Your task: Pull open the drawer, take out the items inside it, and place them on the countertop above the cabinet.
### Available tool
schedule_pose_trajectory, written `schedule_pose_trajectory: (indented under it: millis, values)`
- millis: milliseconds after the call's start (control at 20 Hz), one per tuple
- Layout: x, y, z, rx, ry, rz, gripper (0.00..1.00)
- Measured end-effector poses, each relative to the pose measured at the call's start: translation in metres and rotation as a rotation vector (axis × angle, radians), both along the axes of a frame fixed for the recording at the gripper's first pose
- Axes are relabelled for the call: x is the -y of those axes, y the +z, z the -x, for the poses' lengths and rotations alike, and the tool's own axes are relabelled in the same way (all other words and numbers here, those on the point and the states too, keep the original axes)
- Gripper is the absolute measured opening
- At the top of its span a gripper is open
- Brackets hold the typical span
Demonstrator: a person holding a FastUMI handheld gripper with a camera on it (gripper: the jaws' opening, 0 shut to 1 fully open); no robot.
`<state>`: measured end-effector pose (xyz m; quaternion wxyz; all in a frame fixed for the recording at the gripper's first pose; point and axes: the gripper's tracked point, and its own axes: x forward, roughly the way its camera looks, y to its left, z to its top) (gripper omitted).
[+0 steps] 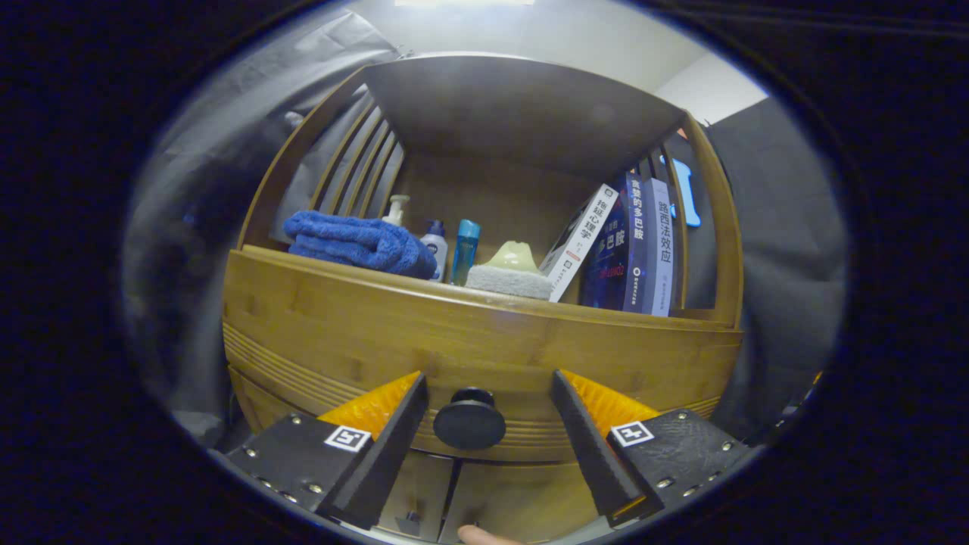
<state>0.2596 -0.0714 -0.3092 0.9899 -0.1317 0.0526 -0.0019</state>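
Gripper [490, 412] spread wide around the round black drawer knob [469, 418].
The knob sits between both fingers, untouched, on the curved wooden drawer front [424, 341], which looks closed.

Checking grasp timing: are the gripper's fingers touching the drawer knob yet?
Apart. The gripper view shows the gripper open, with wood visible between the black drawer knob and each finger.

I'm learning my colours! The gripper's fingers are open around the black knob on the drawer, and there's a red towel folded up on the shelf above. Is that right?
Almost. The towel is blue, not red, as the gripper view shows. The rest holds: it lies folded on the shelf, and the gripper is open with its fingers on either side of the black knob on the drawer.
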Motion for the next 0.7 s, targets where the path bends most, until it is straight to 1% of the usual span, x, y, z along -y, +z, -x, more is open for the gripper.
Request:
schedule_pose_trajectory:
  millis: [50,150,200,350,400,450,500,650,700]
  values:
    - [0.000,-0.003,0.001,-0.018,-0.005,0.005,0.99]
    - [0.003,-0.023,0.010,-0.114,-0.020,0.061,1.00]
    - [-0.002,-0.032,0.018,-0.145,0.001,0.079,1.00]
    - [-0.025,-0.038,0.044,-0.177,0.078,0.067,1.00]
    - [-0.020,-0.035,0.053,-0.190,0.056,0.081,1.00]
    - [-0.025,-0.030,0.064,-0.186,0.059,0.063,1.00]
    - [-0.029,-0.022,0.069,-0.183,0.060,0.034,1.00]
    - [-0.024,0.016,0.096,-0.139,0.003,-0.067,1.00]
    - [-0.020,0.028,0.099,-0.121,-0.016,-0.069,1.00]
